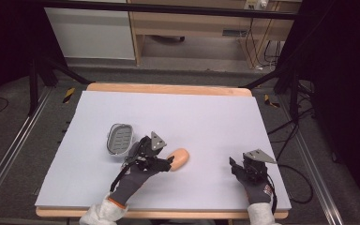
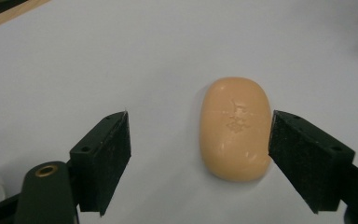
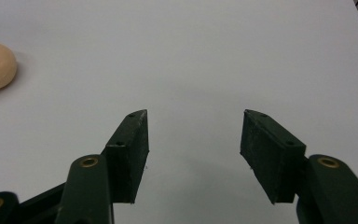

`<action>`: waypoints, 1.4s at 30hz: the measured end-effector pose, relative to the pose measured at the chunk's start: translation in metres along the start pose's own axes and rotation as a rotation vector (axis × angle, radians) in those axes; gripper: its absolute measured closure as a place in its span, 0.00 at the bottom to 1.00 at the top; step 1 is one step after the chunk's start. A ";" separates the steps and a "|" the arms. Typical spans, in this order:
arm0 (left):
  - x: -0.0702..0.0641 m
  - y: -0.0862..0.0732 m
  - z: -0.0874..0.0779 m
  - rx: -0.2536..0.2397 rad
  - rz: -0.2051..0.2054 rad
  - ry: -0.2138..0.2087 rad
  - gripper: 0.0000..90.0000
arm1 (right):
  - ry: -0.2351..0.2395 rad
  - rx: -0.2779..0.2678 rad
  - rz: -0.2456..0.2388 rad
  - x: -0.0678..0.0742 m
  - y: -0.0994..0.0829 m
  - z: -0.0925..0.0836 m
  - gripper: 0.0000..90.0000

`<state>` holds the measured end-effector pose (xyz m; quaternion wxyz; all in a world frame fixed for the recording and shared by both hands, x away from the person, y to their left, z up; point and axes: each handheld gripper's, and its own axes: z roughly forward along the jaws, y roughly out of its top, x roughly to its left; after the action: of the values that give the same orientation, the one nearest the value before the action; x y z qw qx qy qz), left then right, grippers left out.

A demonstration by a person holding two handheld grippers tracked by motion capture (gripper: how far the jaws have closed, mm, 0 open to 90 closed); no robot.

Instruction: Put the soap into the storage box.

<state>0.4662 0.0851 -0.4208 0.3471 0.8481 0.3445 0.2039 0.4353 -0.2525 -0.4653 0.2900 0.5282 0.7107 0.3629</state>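
Left gripper (image 2: 199, 140): jaws spread wide, straddling the soap, one pad at its edge, nothing clamped.
Soap: smooth peach oval soap bar (image 2: 235, 128), flat on the white table sheet (image 1: 206, 117), near centre.
Dish: grey ridged oval soap dish (image 1: 120, 138), at ten o'clock from the soap.
Right gripper (image 3: 194, 140): released, over bare sheet, soap at its ten o'clock.

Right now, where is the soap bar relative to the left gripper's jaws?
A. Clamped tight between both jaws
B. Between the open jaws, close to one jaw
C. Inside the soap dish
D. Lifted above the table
B: in the left gripper view the soap bar lies flat on the table between the open jaws of the left gripper, right beside one jaw and well apart from the other.
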 end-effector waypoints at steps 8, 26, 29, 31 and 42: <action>-0.004 0.002 0.007 0.019 0.003 -0.011 0.23 | 0.001 0.001 -0.003 0.001 0.000 0.000 0.47; -0.015 0.006 0.034 0.069 0.009 -0.041 0.23 | 0.010 -0.001 0.002 0.001 0.000 0.000 0.48; -0.016 0.006 0.038 0.073 0.016 -0.038 0.24 | 0.009 0.002 0.000 0.001 0.000 0.000 0.49; -0.017 0.007 0.040 0.079 0.016 -0.038 0.24 | 0.014 0.004 0.001 0.001 0.000 0.001 0.49; -0.020 0.008 0.052 0.130 0.037 -0.047 0.26 | 0.018 0.006 0.002 0.001 -0.001 0.001 0.49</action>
<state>0.4866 0.0429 -0.4528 0.2955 0.8796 0.3331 0.1675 0.4354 -0.2516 -0.4663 0.2816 0.5267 0.7138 0.3657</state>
